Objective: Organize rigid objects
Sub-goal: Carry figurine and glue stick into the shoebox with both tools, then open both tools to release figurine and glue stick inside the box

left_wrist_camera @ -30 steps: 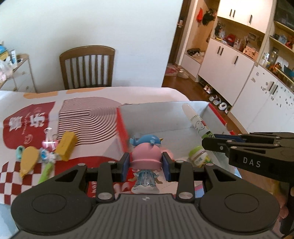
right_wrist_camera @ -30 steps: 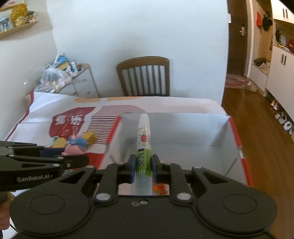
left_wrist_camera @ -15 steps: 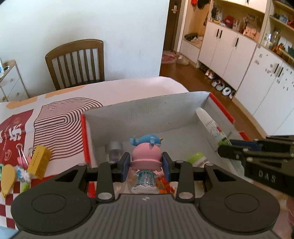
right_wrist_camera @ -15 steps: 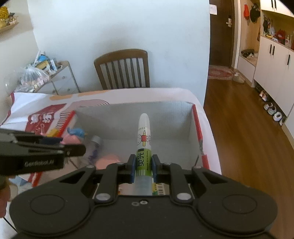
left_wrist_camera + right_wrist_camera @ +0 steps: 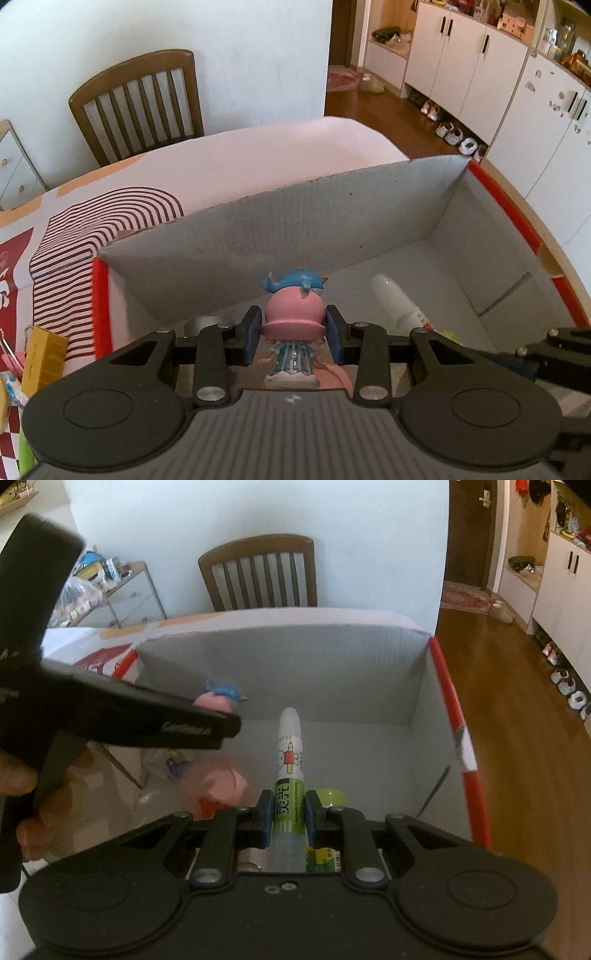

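Jaws on the left gripper are squeezing a pink figurine with a blue whale on its head, hanging over the grey cardboard box. Right gripper jaws are clamping a glue stick, tip pointing at 12 o'clock into the same box. Some pink and green bits are lying on the box floor. A yellow block is sitting on the tablecloth at 9 o'clock

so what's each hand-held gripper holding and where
Left hand-held gripper: pink figurine, clamped at the sides of its head. Right hand-held gripper: glue stick, at its green lower body.
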